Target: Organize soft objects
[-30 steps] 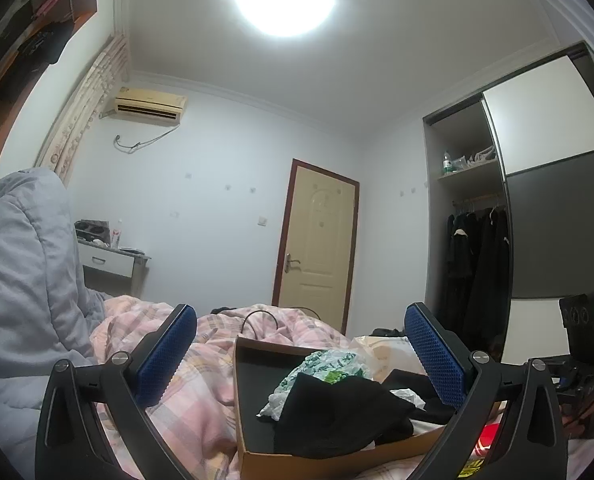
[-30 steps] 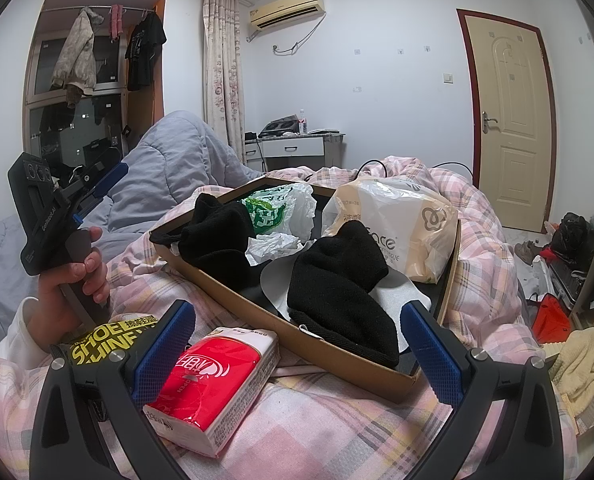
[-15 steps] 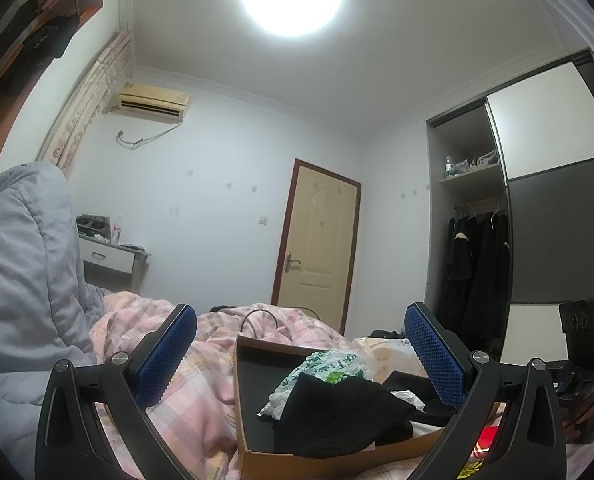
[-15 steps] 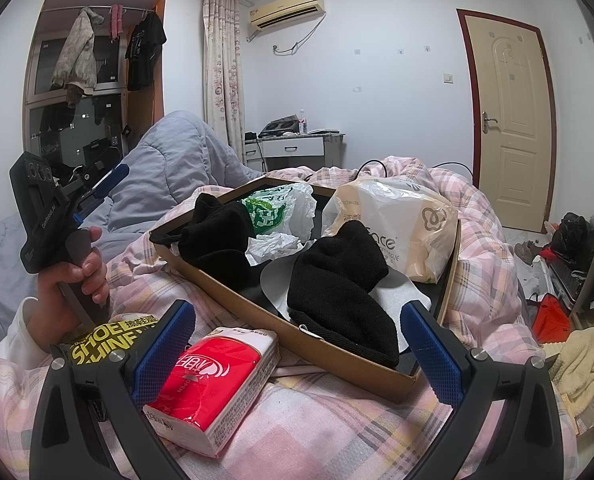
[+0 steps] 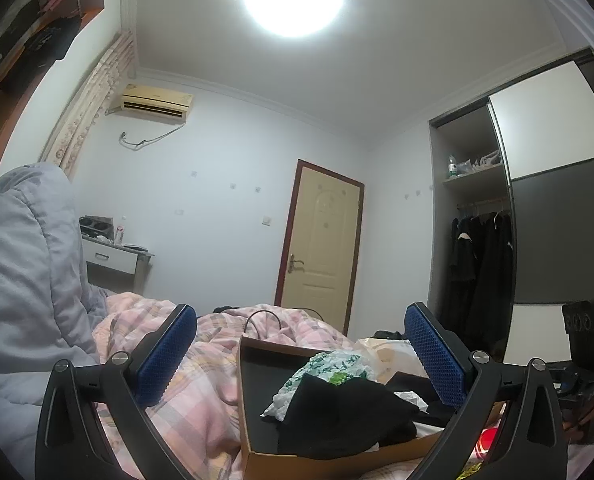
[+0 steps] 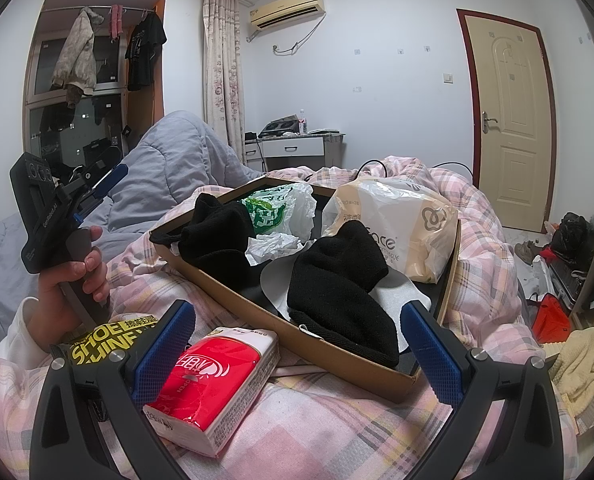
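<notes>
A shallow cardboard box (image 6: 337, 364) lies on the pink plaid blanket (image 6: 337, 432). It holds two black knit hats (image 6: 337, 292) (image 6: 217, 236), a green-and-white plastic bag (image 6: 273, 208) and a beige tissue bag (image 6: 409, 220). My right gripper (image 6: 297, 310) is open just in front of the box. A red tissue pack (image 6: 209, 384) lies by its left finger. My left gripper (image 5: 300, 312) is open and tilted up, over the box's (image 5: 317, 466) left end, above a black hat (image 5: 345, 412). In the right wrist view a hand (image 6: 69, 288) holds the left gripper (image 6: 97, 188) left of the box.
A yellow-and-black shoe-shine packet (image 6: 109, 340) lies beside the red pack. A grey duvet (image 6: 169, 160) is piled at the left. A black cable (image 5: 265, 320) runs over the blanket behind the box. Clothes and bags (image 6: 557, 320) lie on the floor to the right of the bed.
The left gripper has tilted slightly upward, so the ceiling lamp and wall sit lower in its view. The right gripper and the objects have not moved.
</notes>
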`<action>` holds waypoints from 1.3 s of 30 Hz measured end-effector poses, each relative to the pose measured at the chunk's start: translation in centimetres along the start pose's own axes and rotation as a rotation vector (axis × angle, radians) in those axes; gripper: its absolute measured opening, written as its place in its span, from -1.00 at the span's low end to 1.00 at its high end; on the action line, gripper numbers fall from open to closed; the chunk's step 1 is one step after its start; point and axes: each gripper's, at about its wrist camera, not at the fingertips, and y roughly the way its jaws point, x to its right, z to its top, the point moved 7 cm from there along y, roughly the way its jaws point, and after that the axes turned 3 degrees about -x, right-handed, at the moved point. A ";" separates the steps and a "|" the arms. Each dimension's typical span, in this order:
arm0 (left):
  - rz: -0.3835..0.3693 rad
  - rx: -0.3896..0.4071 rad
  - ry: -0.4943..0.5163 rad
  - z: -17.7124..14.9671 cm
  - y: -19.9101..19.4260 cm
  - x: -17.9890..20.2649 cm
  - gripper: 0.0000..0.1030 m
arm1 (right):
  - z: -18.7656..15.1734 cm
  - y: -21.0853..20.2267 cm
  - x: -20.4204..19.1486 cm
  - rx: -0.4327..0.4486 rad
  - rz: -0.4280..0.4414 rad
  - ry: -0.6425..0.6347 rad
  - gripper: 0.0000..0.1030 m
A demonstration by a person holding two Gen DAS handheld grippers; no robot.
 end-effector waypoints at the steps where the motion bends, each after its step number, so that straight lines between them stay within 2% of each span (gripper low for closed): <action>1: -0.001 -0.001 0.003 0.0 0.0 0.0 1.00 | 0.0 0.0 0.0 0.000 0.000 0.000 0.98; 14: -0.018 0.015 -0.012 0.4 -0.5 -0.1 1.00 | 0.0 0.0 0.0 0.001 0.000 0.000 0.98; 18: 0.002 0.008 0.003 0.3 -0.3 -0.1 1.00 | 0.0 0.0 0.0 0.000 0.000 0.000 0.98; 39: -0.038 0.010 -0.011 0.4 -0.6 -0.1 1.00 | 0.0 0.0 0.0 0.000 0.000 0.000 0.98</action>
